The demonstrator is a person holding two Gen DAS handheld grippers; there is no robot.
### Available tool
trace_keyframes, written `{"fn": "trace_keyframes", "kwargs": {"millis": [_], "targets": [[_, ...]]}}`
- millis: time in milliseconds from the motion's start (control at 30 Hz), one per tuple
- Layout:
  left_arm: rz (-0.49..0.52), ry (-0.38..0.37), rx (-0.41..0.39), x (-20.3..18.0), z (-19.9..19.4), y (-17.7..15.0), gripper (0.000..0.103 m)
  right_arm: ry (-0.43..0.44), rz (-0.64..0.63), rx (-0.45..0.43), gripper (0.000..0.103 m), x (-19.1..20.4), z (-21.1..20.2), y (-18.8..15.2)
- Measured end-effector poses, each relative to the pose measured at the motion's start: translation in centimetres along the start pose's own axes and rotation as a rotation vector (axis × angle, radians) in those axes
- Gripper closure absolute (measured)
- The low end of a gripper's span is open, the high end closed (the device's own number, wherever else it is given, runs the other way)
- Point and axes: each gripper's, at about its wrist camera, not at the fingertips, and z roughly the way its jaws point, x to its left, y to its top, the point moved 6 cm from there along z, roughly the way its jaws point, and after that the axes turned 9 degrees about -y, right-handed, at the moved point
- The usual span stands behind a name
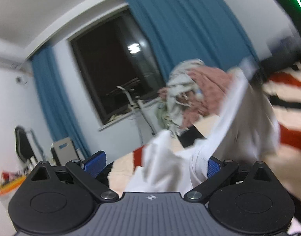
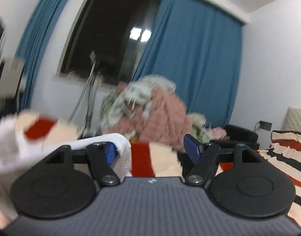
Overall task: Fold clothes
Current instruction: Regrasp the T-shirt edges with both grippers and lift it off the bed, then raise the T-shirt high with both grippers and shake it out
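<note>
One white garment [image 1: 170, 163] is what we have in hand, lifted off the bed [image 2: 284, 157] and strung between our two grippers. In the left view it bunches between the jaws of the left gripper [image 1: 152, 164] and runs up and to the right in a taut band; in the right view a fold of it drapes over the left finger of the right gripper [image 2: 152, 149] and trails off to the left. Both sets of jaws stand wide. Neither looks clamped on the cloth, though blur keeps us from being sure how it is caught.

We judge the fabric light, soft and limp: it sags, creases and will slide off a finger if we tilt. It has no stiffness to hold a fold in the air, so we should take it by a hem or a seam, near two corners, and pinch through a doubled edge, not a single layer. Then we lay it flat on the bed before creasing.

Behind it a pile [image 2: 150, 106] of pink and pale clothes sits at the far side of the bed, near enough to snag a swinging sleeve. The striped bedspread [image 1: 288, 141] is rumpled, a poor surface. Further off are a dark window [image 2: 111, 39], blue curtains [image 2: 189, 59] and a stand [image 1: 134, 106] by the sill.
</note>
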Motion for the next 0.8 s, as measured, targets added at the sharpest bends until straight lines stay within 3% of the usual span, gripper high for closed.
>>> {"fn": "trace_keyframes", "kwargs": {"millis": [67, 233, 367, 533, 700, 800], "targets": [[0.079, -0.010, 0.023, -2.1, 1.1, -0.8, 0.003, -0.012, 0.051, -0.041, 0.032, -1.1, -0.5, 1.1], [0.168, -0.008, 0.025, -4.8, 2.1, -1.5, 0.003, -0.020, 0.133, -0.082, 0.032, -3.3, -1.7, 2.3], [0.151, 0.058, 0.024, -4.4, 2.6, -1.6, 0.003, -0.048, 0.175, -0.094, 0.032, -5.1, -1.8, 2.7], [0.018, 0.195, 0.018, -0.7, 2.8, -1.2, 0.003, -0.100, 0.137, -0.030, 0.032, -6.0, 0.3, 0.3], [-0.142, 0.261, 0.010, 2.8, 2.3, -1.1, 0.003, -0.074, 0.007, 0.171, 0.032, -4.3, 2.4, -4.5], [-0.204, 0.252, -0.011, 4.3, 1.4, -0.7, 0.003, -0.067, 0.049, 0.127, 0.032, -5.1, 1.3, -2.1]]}}
